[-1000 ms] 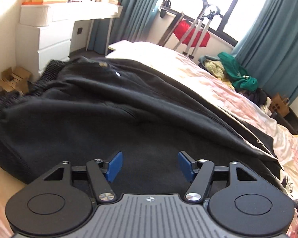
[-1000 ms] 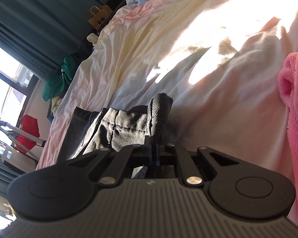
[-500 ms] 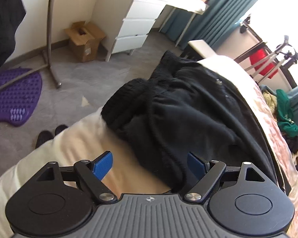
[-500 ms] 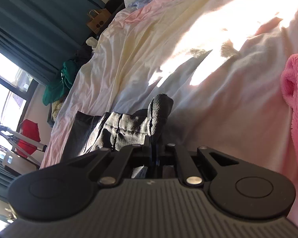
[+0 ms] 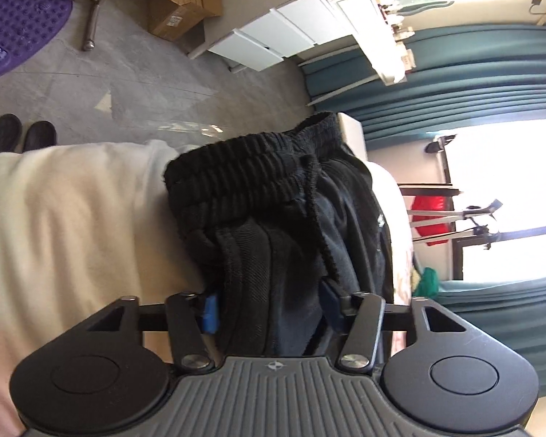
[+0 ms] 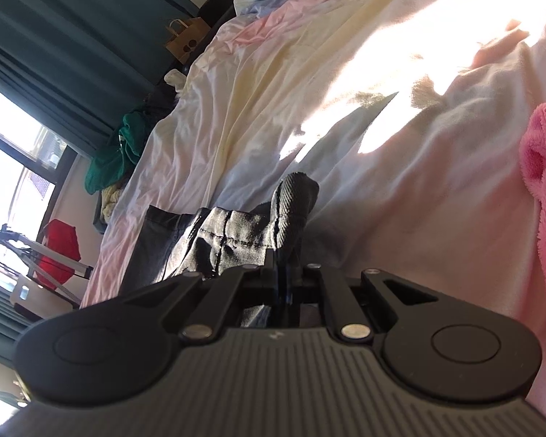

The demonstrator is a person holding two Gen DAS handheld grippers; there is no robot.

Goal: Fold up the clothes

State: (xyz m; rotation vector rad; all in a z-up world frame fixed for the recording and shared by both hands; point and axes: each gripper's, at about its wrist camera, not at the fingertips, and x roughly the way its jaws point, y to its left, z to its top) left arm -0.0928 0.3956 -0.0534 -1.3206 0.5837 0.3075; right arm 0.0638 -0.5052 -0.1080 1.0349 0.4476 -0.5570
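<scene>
Left claw [image 5: 269,309]: spread, straddling the black trousers [image 5: 284,218] beside the waistband, on the bed [image 5: 72,218]. Close fully on all layers before lifting. Right claw [image 6: 282,284]: pinching the trousers' far end; keep fabric taut.

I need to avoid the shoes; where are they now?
In the left wrist view the pair of black shoes stands on the grey floor at the far left edge, beside the bed, below the purple mat.
</scene>
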